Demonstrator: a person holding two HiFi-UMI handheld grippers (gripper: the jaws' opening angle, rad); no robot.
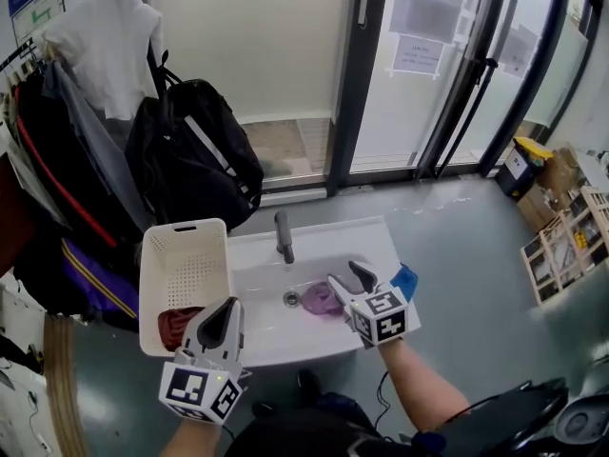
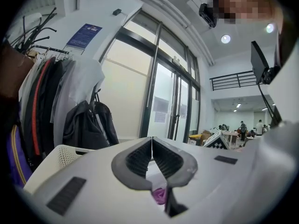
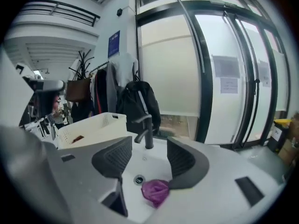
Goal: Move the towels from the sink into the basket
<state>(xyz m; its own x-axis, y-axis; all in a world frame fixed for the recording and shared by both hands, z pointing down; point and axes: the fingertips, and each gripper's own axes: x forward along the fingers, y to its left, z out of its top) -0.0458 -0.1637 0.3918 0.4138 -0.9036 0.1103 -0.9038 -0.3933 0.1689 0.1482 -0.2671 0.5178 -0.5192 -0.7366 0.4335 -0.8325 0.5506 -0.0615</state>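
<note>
White ceramic sink (image 1: pixel 376 241), head view: a black faucet (image 1: pixel 284 236) stands at its back edge. A purple towel (image 1: pixel 322 300) lies crumpled in the basin just beside the drain. A blue item (image 1: pixel 405 279), possibly a cloth, sits at the sink's right rim, partly behind the right gripper.

A white perforated basket (image 1: pixel 186 225) touches the sink's left side, and a dark red towel (image 1: pixel 176 327) lies at its bottom. A black backpack (image 1: pixel 195 155) hangs among coats behind the basket. Glass doors run along the back, and cardboard boxes (image 1: pixel 561 227) stand on the floor at far right.

The left gripper (image 1: pixel 228 307) is over the basket's near corner. The right gripper (image 1: pixel 348 276) is over the basin, just right of the purple towel.

Left gripper view: the ribbed pads are pressed tip to tip with nothing between them. A scrap of the purple towel (image 2: pixel 159 196) shows through the gap lower down, well beyond the jaws. The basket rim (image 2: pixel 60 155) shows at left and the backpack (image 2: pixel 88 122) behind it.

Right gripper view: the jaws stand moderately apart and hold nothing. The faucet (image 3: pixel 147 133) and bare basin show between them. The purple towel (image 3: pixel 155 191) lies below, beside the drain (image 3: pixel 138 179) and near the right jaw's base, with neither pad pressing on it. The basket (image 3: pixel 93 127) stands at left.
</note>
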